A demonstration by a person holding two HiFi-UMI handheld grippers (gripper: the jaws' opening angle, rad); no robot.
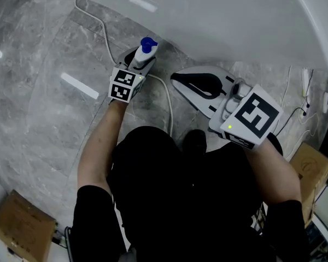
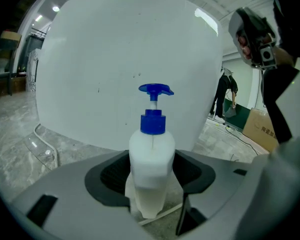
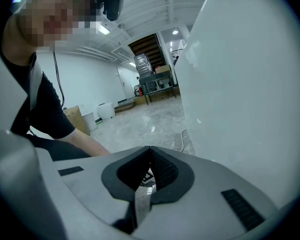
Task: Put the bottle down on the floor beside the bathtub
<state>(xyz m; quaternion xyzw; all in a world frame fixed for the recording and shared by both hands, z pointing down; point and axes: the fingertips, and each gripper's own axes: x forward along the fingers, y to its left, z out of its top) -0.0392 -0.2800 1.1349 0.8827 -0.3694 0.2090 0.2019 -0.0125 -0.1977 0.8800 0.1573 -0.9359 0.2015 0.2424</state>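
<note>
The person's left arm is stretched forward and down, its bare forearm running out of a black sleeve to the left gripper (image 1: 139, 64), which points at the foot of the bathtub (image 1: 218, 21). The marker cube (image 1: 124, 84) of that gripper faces up, just in front of the hand.

The left gripper's fingers (image 2: 109, 174) are closed on the bottle (image 2: 151, 154), one dark pad pressed against each side of its lower body. The bottle is white and translucent, with a blue collar and a blue pump head, and it stands upright. It is low over the grey marble floor (image 1: 38, 53), close to the white bathtub wall behind it. No view shows whether its base touches the floor. A white cable (image 1: 106, 37) runs along the floor beside the bathtub and passes just under the bottle.

The right arm is bent at the elbow, with the forearm reaching forward. The right gripper (image 1: 174, 78) is turned to the person's left, near the bathtub's edge and well apart from the bottle. Its fingers (image 3: 165, 170) meet at the tips with nothing between them.
</note>
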